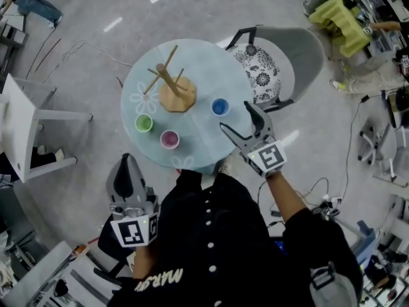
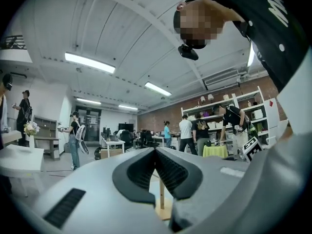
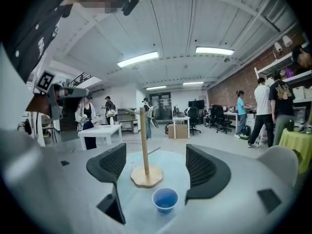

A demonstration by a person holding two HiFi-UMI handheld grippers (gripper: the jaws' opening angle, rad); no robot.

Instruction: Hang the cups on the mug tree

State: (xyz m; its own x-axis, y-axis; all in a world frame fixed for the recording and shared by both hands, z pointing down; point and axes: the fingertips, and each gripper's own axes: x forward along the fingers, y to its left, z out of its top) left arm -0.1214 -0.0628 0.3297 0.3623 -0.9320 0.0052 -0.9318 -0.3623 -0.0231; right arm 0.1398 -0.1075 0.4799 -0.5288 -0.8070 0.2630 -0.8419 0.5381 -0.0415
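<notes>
My head camera looks steeply down on the table (image 1: pixel 208 66). The right claw (image 3: pixel 156 150) camera faces across it, mug tree (image 3: pixel 144 140) close ahead of the claw; the left claw (image 2: pixel 156 151) camera shares that tree.

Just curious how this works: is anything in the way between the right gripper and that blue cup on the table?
Nothing visible. The right gripper has its jaws apart, and only bare table lies between them and the blue cup. The mug tree stands beyond the cup.
</notes>
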